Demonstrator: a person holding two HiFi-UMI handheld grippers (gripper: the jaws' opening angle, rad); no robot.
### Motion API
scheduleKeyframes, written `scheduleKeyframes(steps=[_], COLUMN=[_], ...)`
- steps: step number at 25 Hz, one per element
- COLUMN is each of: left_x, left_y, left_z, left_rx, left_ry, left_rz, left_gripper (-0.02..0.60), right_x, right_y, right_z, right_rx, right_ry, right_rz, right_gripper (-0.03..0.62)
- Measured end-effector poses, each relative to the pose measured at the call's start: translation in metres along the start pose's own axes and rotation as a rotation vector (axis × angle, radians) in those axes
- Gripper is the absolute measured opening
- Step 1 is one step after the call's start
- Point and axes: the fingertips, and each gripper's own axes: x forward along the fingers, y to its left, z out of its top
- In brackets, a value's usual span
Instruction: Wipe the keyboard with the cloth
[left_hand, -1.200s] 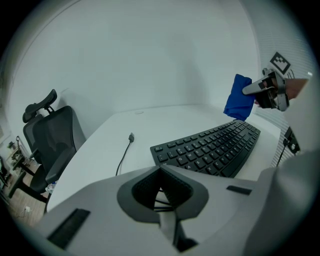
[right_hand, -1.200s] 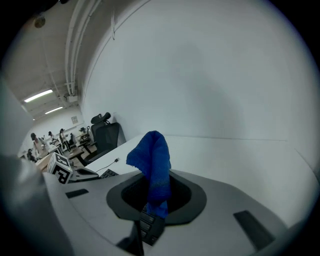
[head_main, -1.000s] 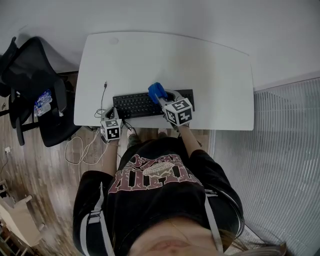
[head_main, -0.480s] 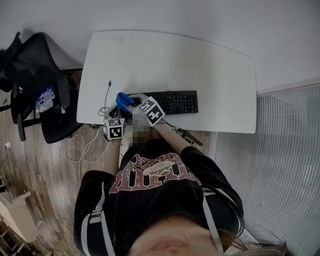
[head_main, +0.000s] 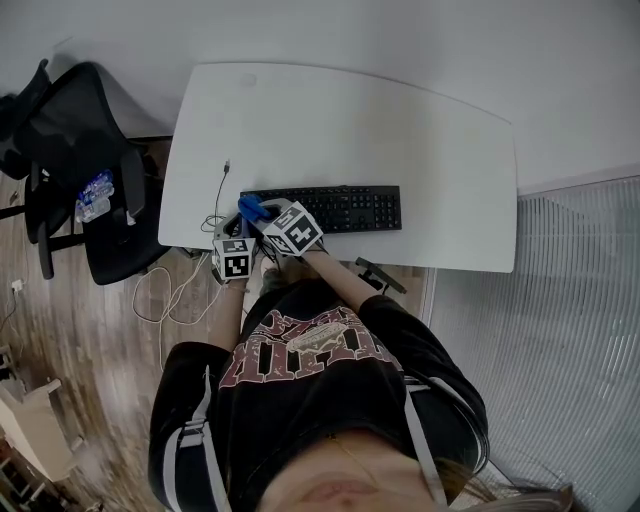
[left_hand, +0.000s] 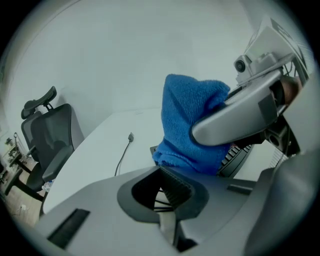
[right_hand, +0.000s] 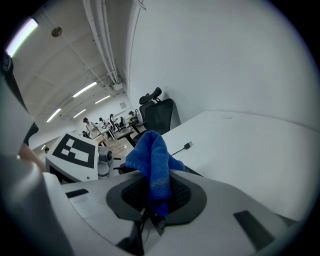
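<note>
- Right gripper (right_hand: 157, 192) jaws are clamping tight on a fold of the blue terry cloth (right_hand: 152, 160), which is bunching upward out of the ribbed pads.
- Left gripper (left_hand: 159, 192) jaws are standing slightly apart with nothing between them; white table surface and thin dark cable strands are showing through the gap.
- Blue cloth is hanging from the right gripper and is meeting the left end of the flat black keyboard (head_main: 340, 208).
- Keyboard is lying parallel to the near edge of the white rounded table (head_main: 400, 130), towards the person's side.
- Left gripper is hovering at the table's near edge, just beside and to the left of the right gripper.
- Thin black cable with a plug end (left_hand: 122, 155) is lying loose on the table, left of the keyboard.
- Black mesh office chair (head_main: 80, 170) is standing on the wooden floor, off the table's left end.
</note>
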Motion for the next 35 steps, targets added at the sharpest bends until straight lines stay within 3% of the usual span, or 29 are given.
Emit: scheduleKeyframes(steps=[18, 35], left_x=[0.0, 0.002], left_y=[-0.002, 0.0], left_z=[0.001, -0.002], left_rx=[0.019, 0.035], left_ry=[0.004, 0.016], left_rz=[-0.001, 0.001], left_gripper=[0.035, 0.035], right_x=[-0.005, -0.032], right_y=[-0.015, -0.049], right_z=[-0.02, -0.037], right_rx=[-0.073, -0.048], right_ry=[0.06, 0.062], right_rz=[-0.046, -0.138], right_gripper=[0.064, 0.064])
